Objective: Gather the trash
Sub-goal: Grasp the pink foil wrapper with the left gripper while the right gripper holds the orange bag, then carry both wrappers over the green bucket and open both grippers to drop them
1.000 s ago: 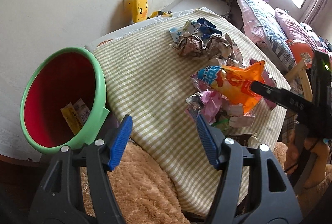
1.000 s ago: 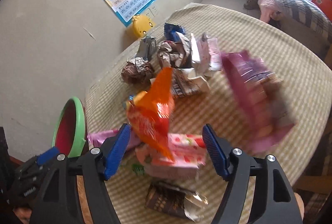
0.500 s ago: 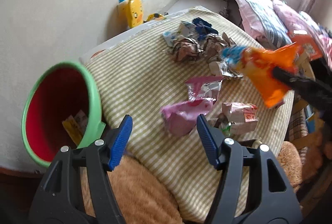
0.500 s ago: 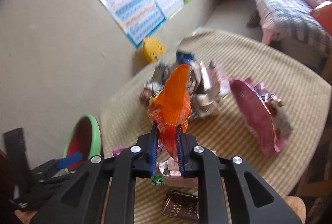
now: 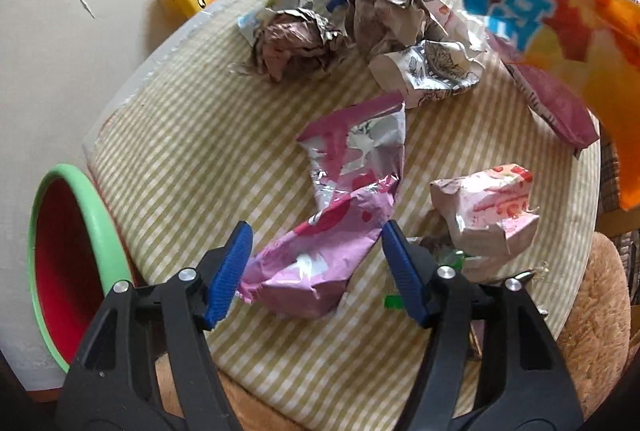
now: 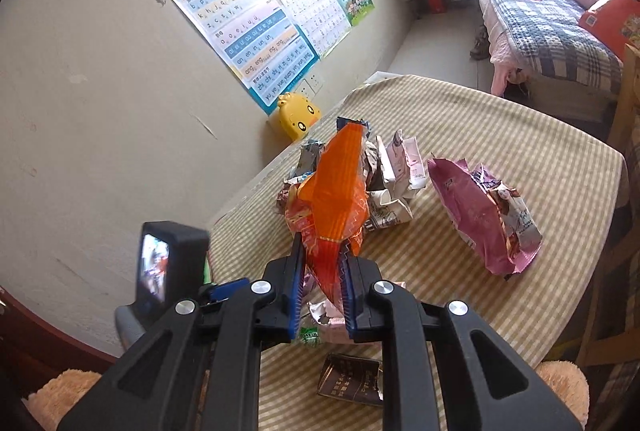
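My right gripper [image 6: 320, 287] is shut on an orange snack bag [image 6: 332, 199] and holds it above the table; the bag also shows at the upper right of the left wrist view [image 5: 568, 31]. My left gripper [image 5: 316, 271] is open, its blue pads on either side of a crumpled pink wrapper [image 5: 320, 251] lying on the checked tablecloth [image 5: 180, 135]. The green-rimmed red bin [image 5: 60, 263] stands at the table's left edge. Crumpled wrappers [image 5: 360, 19] lie in a pile further back.
A pink-white carton [image 5: 488, 211] and a purple bag [image 6: 480, 215] lie to the right. A dark packet [image 6: 352, 379] lies near the front edge. A yellow duck toy [image 6: 298, 115] stands by the wall. A bed [image 6: 540, 23] is beyond the table.
My left gripper moved forward and down onto the pink wrapper. My right gripper closed on the orange bag and lifted it up.
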### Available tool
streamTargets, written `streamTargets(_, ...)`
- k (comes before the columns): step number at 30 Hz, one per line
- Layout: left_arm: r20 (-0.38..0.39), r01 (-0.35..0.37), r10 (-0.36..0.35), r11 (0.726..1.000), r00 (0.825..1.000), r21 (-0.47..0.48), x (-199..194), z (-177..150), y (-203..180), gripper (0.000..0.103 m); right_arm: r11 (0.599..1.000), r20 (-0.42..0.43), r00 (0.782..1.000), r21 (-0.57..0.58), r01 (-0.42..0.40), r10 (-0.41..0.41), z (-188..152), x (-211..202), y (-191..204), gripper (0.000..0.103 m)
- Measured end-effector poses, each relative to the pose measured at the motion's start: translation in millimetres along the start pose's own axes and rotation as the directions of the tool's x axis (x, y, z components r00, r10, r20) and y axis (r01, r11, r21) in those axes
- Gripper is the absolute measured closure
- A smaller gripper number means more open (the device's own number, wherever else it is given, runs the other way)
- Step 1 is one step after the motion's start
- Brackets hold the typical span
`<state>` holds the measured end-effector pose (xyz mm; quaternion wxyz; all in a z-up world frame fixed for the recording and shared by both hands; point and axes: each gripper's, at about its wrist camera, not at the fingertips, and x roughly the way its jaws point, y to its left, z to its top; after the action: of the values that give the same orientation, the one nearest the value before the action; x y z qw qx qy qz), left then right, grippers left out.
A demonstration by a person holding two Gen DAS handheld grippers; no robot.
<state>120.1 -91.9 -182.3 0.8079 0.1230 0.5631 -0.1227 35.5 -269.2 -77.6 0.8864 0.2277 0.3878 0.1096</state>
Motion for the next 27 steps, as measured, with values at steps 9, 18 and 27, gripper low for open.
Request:
streamTargets(9, -0.058, 0.071, -0.071, 0.997, 0.996, 0.002, 11, -10, -10, 0.076, 1.000, -0.006, 1.000, 0.026, -0.016, 0.017, -3, 0, -2, 0.087)
streamTargets(18, 0.050, 0.107, -0.101, 0.986, 0.994, -0.128, -22, -33, 12, 0.083, 1.000, -0.006, 1.000, 0.022, -0.020, 0.020, -6, -1, 3, 0.087)
streamTargets(27, 0.200, 0.095, -0.048, 0.968, 0.979, -0.233, -85, -49, 44, 0.083, 0.999, 0.007, 0.999, -0.007, -0.040, 0.040, -6, -5, 21, 0.087)
